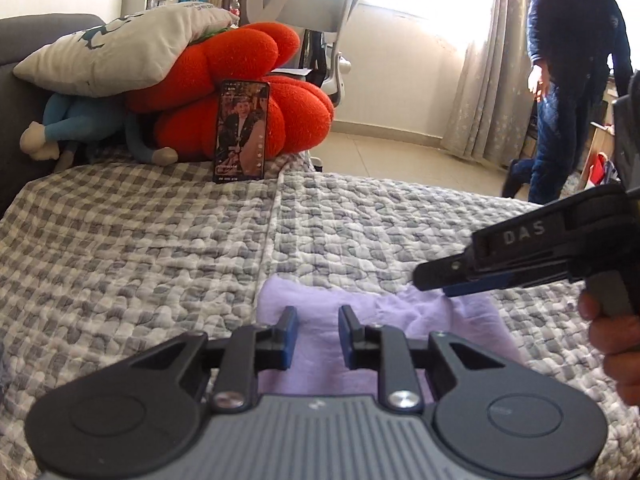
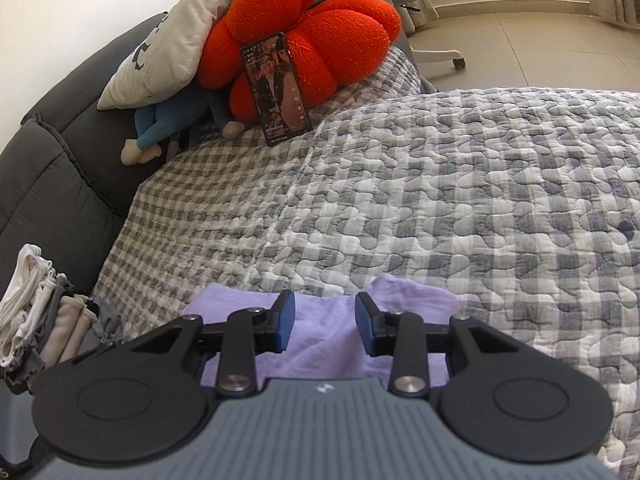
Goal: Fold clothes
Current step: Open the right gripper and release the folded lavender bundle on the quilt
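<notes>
I see a bed covered by a grey-and-white checked quilt (image 2: 460, 184). A lilac garment (image 2: 332, 336) lies flat on it near me. At the far end rest an orange cushion (image 2: 316, 36), a blue soft toy (image 2: 168, 124) under a pale pillow (image 2: 160, 56), and a phone (image 2: 276, 88) propped upright against the cushion. Folded clothes (image 2: 36, 316) sit stacked at the left.

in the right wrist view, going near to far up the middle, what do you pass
right gripper, jaws open → purple garment lying under them → checked quilt → phone propped upright → orange pumpkin cushion behind it
</notes>
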### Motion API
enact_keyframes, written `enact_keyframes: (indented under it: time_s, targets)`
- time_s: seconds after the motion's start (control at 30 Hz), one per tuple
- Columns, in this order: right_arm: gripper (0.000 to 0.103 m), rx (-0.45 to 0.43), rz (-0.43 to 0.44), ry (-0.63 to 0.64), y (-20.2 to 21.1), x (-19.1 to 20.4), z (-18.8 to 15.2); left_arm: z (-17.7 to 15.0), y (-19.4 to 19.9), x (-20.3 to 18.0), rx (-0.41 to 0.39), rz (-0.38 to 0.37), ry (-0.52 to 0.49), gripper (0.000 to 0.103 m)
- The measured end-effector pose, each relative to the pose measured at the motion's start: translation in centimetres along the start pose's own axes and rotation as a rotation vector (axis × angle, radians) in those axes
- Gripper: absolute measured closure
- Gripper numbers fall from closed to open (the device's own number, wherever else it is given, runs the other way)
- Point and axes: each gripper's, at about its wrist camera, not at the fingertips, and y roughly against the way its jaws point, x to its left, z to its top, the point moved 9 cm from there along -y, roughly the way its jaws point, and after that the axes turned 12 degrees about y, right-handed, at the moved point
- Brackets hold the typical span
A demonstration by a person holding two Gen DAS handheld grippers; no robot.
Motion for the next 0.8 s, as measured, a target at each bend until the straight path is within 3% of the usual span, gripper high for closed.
enact_keyframes:
  time_s: [0.17,0.23,0.33,0.53,0.67,0.8]
  targets:
    - [0.066,0.040,-0.069,-0.003,-0.3,-2.3,-1.4,-0.1,-1.1,1.6,-0.006,-0.003,0.060,0.076]
    - [0.077,0.038,-0.093,0.004,-0.1,-2.9,-1.5,0.3,-0.9,2.2,-0.016,0.011,0.085,0.073]
    - [0.076,0.022,-0.102,0.027,0.8,-2.8,-1.3,0.6,0.4,2.3,-0.037,-0.010,0.104,0.074]
    - [0.075,0.023,-0.033,0.165,2.5,0.7,-1.9,-0.1,3.0,1.0,-0.057,-0.064,0.014,0.074]
    - [0.075,0.063,0.001,0.255,2.9,2.7,-3.4,-2.1,3.2,1.1,-0.016,-0.051,-0.038,0.074]
    - [0.075,0.115,-0.010,0.330,3.2,2.9,-5.5,-3.7,3.5,2.6,0.004,-0.033,-0.018,0.074]
